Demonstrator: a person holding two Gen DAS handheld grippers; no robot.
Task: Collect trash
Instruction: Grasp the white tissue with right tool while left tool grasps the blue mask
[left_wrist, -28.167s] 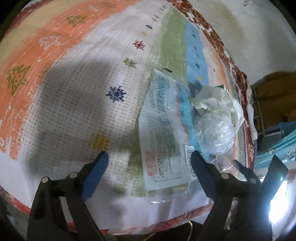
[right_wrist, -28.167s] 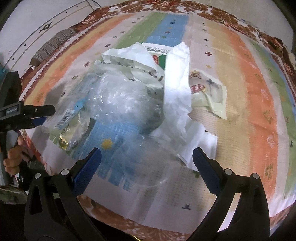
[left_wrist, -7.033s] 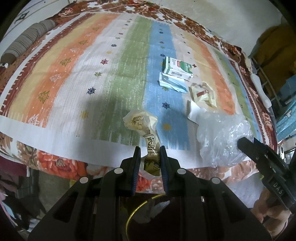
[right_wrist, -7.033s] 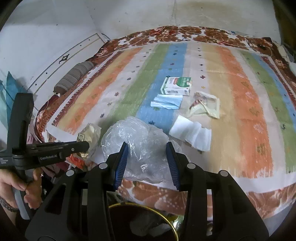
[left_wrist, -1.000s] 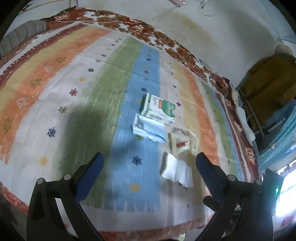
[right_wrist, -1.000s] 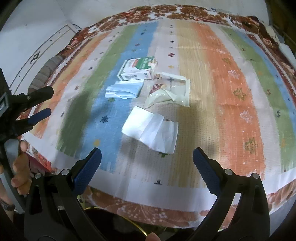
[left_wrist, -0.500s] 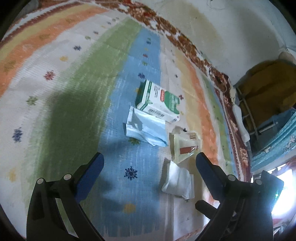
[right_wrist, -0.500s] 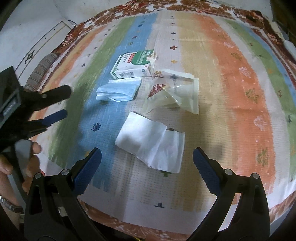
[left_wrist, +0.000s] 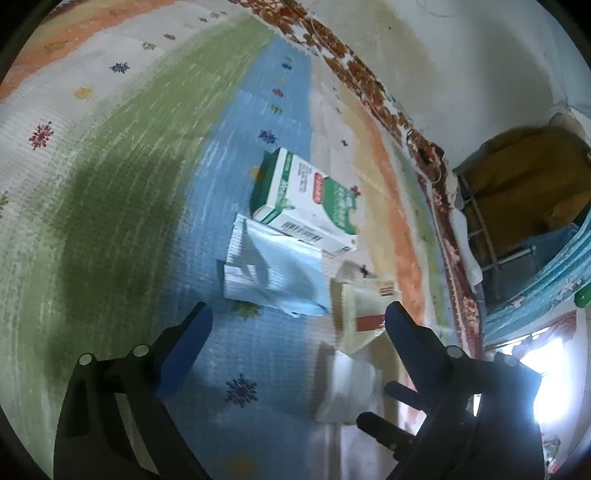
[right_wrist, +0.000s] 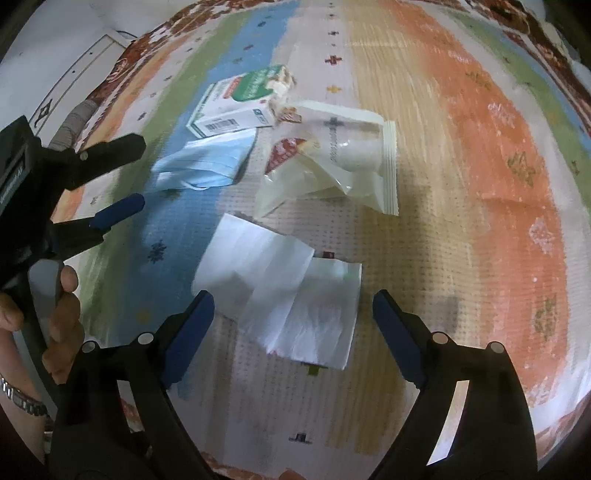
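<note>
Trash lies on a striped cloth. A white tissue (right_wrist: 280, 288) lies just ahead of my open right gripper (right_wrist: 293, 314), between its fingers. A clear snack wrapper (right_wrist: 332, 162), a blue face mask (right_wrist: 207, 162) and a green and white carton (right_wrist: 240, 103) lie beyond. In the left wrist view my left gripper (left_wrist: 297, 325) is open and empty, just short of the mask (left_wrist: 273, 269). The carton (left_wrist: 306, 203) lies behind the mask, the wrapper (left_wrist: 362, 310) and the tissue (left_wrist: 347, 387) to the right. The left gripper also shows at the left of the right wrist view (right_wrist: 118, 184).
The striped cloth (right_wrist: 480, 184) covers a table whose floral border (right_wrist: 554, 424) hangs at the near edge. A pale wall (left_wrist: 443, 55) rises behind. A chair with brown cloth (left_wrist: 517, 177) and blue fabric (left_wrist: 554, 266) stand at the right.
Both grippers have moved in closer to the trash. The left one now hangs just short of the mask, the right one just over the tissue. Both stay open.
</note>
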